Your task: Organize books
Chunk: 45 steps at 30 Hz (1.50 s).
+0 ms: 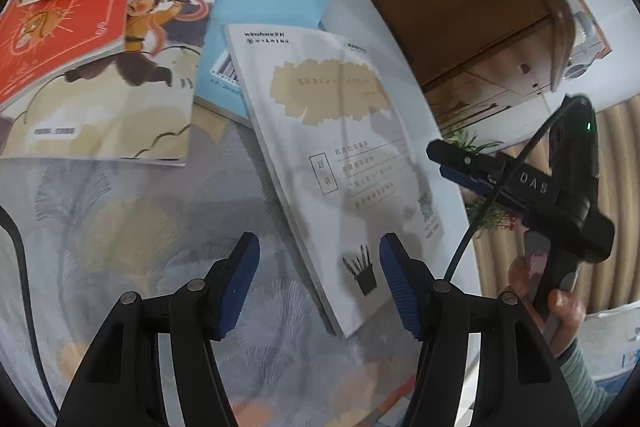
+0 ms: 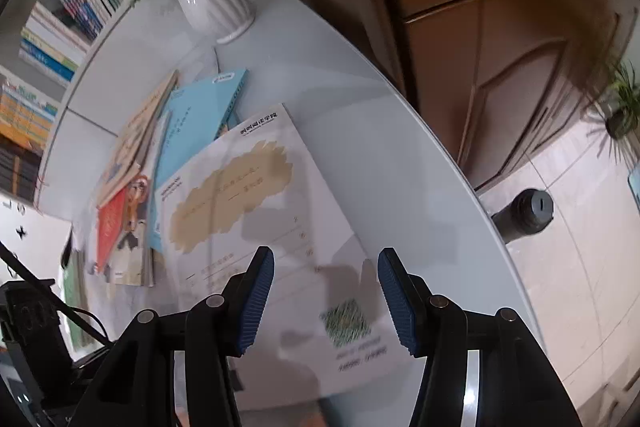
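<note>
White book (image 1: 340, 155) top reads "winshare"; other gripper (image 1: 472, 167) marked "DAS".

Both views: strong fisheye distortion, black vignette at corners, straight edges bowed near rim. Lighting soft, diffuse, moderately bright; source not identifiable. Left wrist view: motion blur moderate; text on white booklet (image 1: 340, 155) smeared at lower part, sharper at top. Soft shadows fall on its cover at centre right. Right wrist view: heavier blur, upper right brown and dim. Pale sheen on table (image 2: 360, 75) surface. Gripper pads at bottom sharp.
</note>
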### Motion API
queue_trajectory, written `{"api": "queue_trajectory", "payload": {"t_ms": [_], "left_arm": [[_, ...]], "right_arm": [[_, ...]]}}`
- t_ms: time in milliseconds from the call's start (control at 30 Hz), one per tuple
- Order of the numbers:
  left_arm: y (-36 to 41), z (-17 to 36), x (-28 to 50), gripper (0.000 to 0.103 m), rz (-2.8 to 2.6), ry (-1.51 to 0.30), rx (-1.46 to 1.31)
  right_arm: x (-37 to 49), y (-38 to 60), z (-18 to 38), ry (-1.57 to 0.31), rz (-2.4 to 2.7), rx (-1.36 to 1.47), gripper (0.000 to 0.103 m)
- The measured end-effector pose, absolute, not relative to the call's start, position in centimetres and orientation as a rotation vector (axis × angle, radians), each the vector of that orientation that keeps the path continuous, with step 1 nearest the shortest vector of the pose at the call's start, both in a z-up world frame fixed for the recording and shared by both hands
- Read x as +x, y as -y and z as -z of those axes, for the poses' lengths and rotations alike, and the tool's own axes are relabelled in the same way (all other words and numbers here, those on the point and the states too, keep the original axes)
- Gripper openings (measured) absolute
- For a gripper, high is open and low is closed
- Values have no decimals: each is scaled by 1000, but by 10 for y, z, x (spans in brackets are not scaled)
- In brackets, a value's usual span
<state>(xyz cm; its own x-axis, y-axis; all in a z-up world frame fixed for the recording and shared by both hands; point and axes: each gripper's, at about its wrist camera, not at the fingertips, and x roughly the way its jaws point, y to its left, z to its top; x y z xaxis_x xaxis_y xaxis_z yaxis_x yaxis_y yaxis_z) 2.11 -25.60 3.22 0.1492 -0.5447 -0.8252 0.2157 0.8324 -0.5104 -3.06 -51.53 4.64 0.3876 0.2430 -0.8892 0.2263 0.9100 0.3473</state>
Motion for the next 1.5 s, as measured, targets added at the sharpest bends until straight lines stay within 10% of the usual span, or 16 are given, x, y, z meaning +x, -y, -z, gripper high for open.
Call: {"api": "queue_trajectory", "payload": {"t_ms": [1500], "left_arm": [[238, -36, 18, 62, 543, -1309, -307]], "right_arm": [[-6, 494, -25, -1224, -110, 342, 54]]}}
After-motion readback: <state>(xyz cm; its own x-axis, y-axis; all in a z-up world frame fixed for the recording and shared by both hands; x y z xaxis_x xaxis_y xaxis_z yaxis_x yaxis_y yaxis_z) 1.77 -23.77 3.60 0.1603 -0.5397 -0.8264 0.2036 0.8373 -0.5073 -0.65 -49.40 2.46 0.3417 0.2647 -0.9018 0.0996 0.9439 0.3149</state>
